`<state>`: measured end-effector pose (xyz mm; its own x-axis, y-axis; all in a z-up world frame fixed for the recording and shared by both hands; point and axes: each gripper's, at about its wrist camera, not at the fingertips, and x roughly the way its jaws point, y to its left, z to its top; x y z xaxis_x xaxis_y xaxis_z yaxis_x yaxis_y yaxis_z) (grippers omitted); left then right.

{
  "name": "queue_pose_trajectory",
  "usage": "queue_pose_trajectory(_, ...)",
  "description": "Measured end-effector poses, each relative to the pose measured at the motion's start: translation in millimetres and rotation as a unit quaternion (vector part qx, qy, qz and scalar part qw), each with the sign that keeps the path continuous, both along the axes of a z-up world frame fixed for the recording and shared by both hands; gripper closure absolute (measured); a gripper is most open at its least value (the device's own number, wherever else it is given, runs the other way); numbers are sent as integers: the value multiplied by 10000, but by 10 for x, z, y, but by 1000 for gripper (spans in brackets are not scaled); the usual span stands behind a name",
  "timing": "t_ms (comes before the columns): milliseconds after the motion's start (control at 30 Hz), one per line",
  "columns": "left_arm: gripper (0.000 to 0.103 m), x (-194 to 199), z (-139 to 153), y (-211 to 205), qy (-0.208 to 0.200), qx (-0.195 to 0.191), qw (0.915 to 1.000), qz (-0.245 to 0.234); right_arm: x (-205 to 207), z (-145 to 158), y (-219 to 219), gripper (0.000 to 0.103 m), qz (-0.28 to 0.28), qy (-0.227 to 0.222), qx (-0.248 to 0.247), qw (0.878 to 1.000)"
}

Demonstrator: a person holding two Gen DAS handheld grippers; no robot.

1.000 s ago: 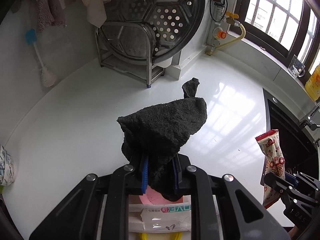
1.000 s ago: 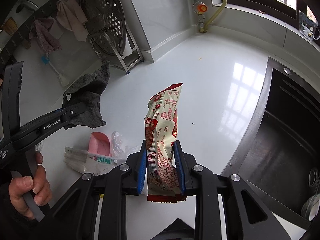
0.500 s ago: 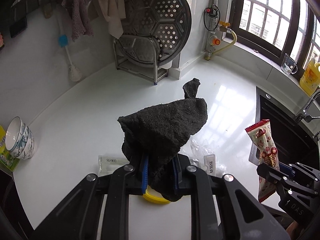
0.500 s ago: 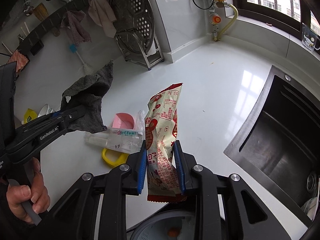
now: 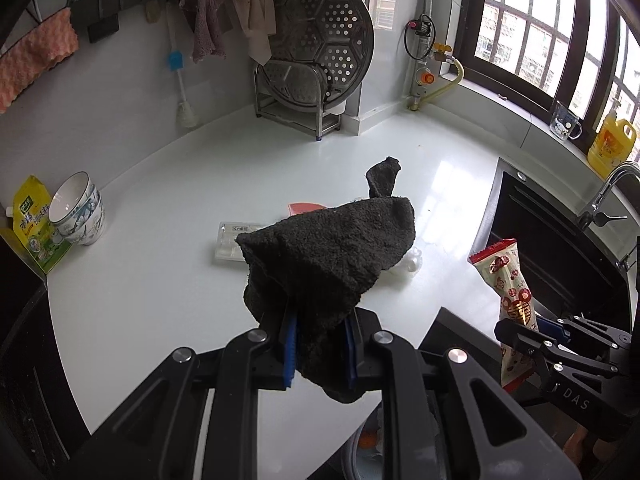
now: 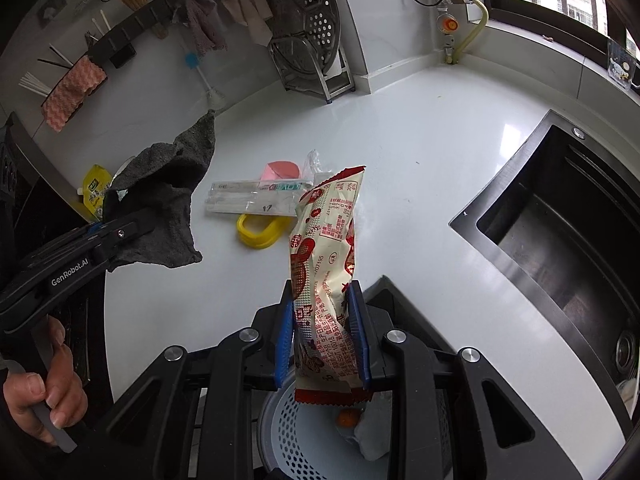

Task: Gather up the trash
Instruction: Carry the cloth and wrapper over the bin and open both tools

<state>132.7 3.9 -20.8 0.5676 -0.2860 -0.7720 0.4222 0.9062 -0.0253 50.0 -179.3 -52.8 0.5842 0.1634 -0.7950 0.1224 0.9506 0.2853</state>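
L gripper [image 5: 320,350] pinches a dark rag [image 5: 328,256] btwn its blue pads [image 5: 289,350]; the rag bunches up above the fingers and one corner sticks up at the far end. In the R wrist view the same gripper [image 6: 102,232] comes in from the left w/ the rag [image 6: 160,204] hanging off it, and a hand [image 6: 42,394] grips its handle at lower left.

R gripper [image 6: 322,338] is clamped on a red-and-cream snack wrapper [image 6: 326,256], which stands upright btwn the blue pads [image 6: 285,344], its bottom edge hanging below them. Just under that edge, off the near edge of the counter [image 6: 400,152], sits a perforated bin [image 6: 308,436] w/ a small orange bit [image 6: 347,417] and something white inside.

On the white counter, past both grippers: a clear flat packet [image 6: 248,198], a yellow ring [image 6: 260,232] touching its near side, a pink piece [image 6: 282,170] at its far side, and crinkled clear plastic [image 6: 314,162] just right of the pink.

Far left: stacked bowls [image 5: 78,210] beside a yellow pouch [image 5: 34,232]. Right: a black sink [image 6: 560,224]. Far back: a metal rack [image 5: 304,92] holding a perforated steamer tray [image 5: 320,40], cloths on wall hooks.
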Motion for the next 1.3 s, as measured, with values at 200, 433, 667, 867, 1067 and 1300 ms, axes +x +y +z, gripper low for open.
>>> queue_pose_trajectory(200, 85, -422, -46, -5, 116, 4, 9999, 49, -361, -55, -5, 78, 214, 97, 59, 9997)
queue_pose_trajectory(433, 85, -917, -168, -95, 162, 105, 9998, 13, -734, -177, -51, 78, 428, 276, 123, 9986)
queue_pose_trajectory(667, 85, -1211, -333, -220, 321, 172, 9993, 53, -1025, -356, -129, 78, 571, 523, 187, 9968)
queue_pose_trajectory(867, 85, -1379, -534, -326, 484, 188, 9986, 106, -1164, -550, -210, 78, 686, 771, 255, 9943)
queue_pose_trajectory(1067, 85, -1500, -777, -389, 699, 205, 9972, 170, -1282, -783, -296, 78, 774, 989, 314, 9916)
queue_pose_trajectory(1300, 85, -1558, -1085, -498, 965, 437, 9941, 223, -1333, -1033, -385, 78, 757, 1157, 444, 9894)
